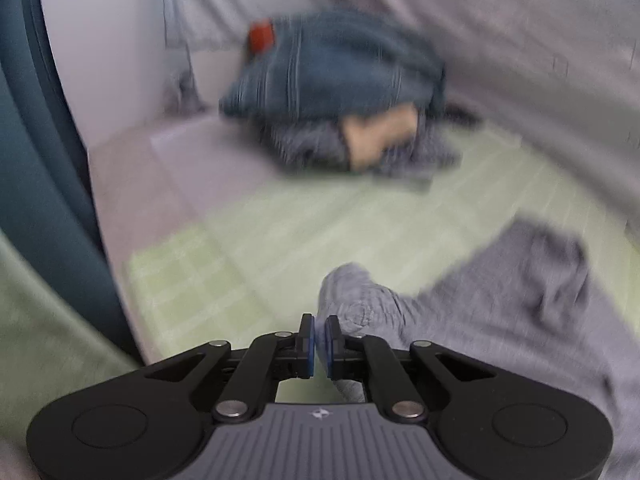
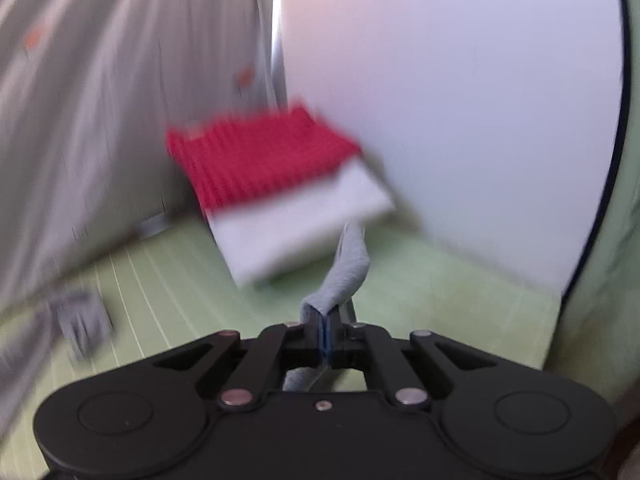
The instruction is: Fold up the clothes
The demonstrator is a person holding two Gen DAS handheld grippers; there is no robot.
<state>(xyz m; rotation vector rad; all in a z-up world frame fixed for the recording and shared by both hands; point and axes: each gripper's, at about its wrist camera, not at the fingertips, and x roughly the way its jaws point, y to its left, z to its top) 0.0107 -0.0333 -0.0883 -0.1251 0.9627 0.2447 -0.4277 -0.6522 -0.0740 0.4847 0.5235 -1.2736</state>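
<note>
Grey garment point(image 1: 500, 320): soft, light, limp knit; sags between grips, draped over green mat point(image 1: 280, 232). Corner pinched in left claw point(image 1: 319, 334); thin edge clamped in right claw point(image 2: 323, 330), both nearly shut on fabric. Hold recommended at corners/hem; slip risk judged low.

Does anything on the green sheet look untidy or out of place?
Yes. In the left wrist view, a heap of unfolded clothes lies crumpled at the far edge of the green sheet, while the red and white pieces look neatly folded.
</note>
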